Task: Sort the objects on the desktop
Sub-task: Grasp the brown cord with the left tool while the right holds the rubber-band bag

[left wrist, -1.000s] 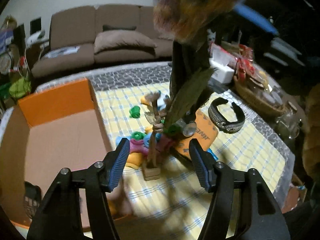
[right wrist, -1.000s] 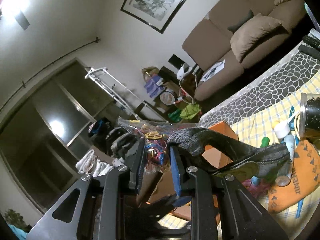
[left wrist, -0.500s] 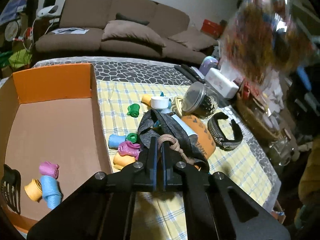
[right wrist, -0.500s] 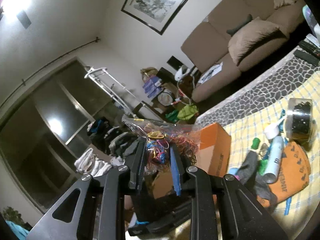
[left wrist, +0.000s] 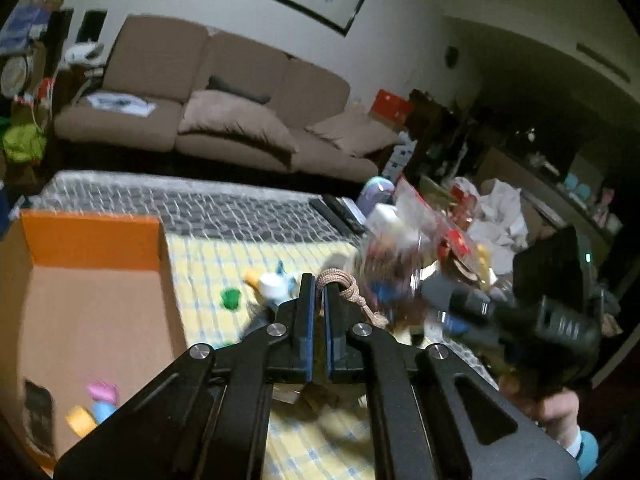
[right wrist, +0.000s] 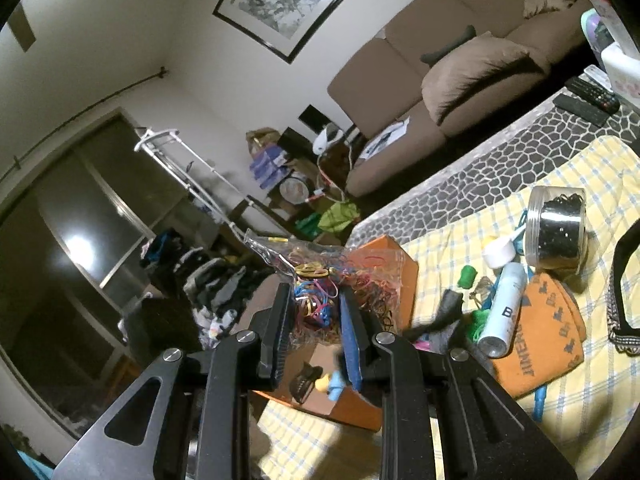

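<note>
My left gripper [left wrist: 319,280] is shut on a tan braided cord [left wrist: 340,282] that loops out past its fingertips; what hangs from the cord is hidden behind the fingers. In the right wrist view a blurred dark grey fabric piece [right wrist: 448,312] hangs just above the table. My right gripper [right wrist: 316,300] is shut on a clear bag of coloured rubber bands [right wrist: 320,276], held above the open orange cardboard box [right wrist: 404,280]. The left wrist view shows that box [left wrist: 92,236] at the left, holding small coloured rolls [left wrist: 102,400], and the bag [left wrist: 392,264] blurred at the right.
On the yellow checked cloth [right wrist: 568,160] lie a jar of black items [right wrist: 556,228], a white spray bottle [right wrist: 504,308], an orange pouch [right wrist: 536,336], a black headband [right wrist: 620,288] and a green roll [right wrist: 467,276]. Remotes [right wrist: 588,100] sit at the far edge. A person's hand [left wrist: 560,408] holds the right tool.
My left gripper went from open around the cord to shut on it, then rose, lifting the grey fabric off the table. The right gripper kept hold of the bag and drifted slightly.
</note>
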Tool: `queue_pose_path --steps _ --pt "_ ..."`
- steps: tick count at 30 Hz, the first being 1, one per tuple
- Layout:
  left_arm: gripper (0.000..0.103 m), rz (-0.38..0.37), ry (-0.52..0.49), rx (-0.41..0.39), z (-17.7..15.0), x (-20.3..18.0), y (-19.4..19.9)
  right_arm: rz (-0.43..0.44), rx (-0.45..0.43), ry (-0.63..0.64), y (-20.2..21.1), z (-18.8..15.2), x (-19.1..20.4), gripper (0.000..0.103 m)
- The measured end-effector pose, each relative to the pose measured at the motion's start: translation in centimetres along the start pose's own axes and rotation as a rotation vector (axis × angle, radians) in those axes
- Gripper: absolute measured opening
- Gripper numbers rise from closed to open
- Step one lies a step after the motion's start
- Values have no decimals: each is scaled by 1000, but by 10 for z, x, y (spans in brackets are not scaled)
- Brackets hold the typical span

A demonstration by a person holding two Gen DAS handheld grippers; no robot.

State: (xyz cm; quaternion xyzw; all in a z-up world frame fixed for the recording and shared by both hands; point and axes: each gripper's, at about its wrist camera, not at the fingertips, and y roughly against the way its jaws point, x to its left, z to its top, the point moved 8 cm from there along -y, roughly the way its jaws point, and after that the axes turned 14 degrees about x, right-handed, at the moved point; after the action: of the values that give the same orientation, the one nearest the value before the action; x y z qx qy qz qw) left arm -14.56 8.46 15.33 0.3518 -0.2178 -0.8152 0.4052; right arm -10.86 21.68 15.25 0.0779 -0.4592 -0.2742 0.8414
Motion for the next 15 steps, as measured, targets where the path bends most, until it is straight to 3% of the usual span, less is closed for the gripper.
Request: queue_pose_path --steps 9,15 --pt "4 80 13 -77 49 21 51 7 3 30 -11 3 13 23" --pt "4 149 55 -139 78 60 91 10 26 56 -28 2 24 23"
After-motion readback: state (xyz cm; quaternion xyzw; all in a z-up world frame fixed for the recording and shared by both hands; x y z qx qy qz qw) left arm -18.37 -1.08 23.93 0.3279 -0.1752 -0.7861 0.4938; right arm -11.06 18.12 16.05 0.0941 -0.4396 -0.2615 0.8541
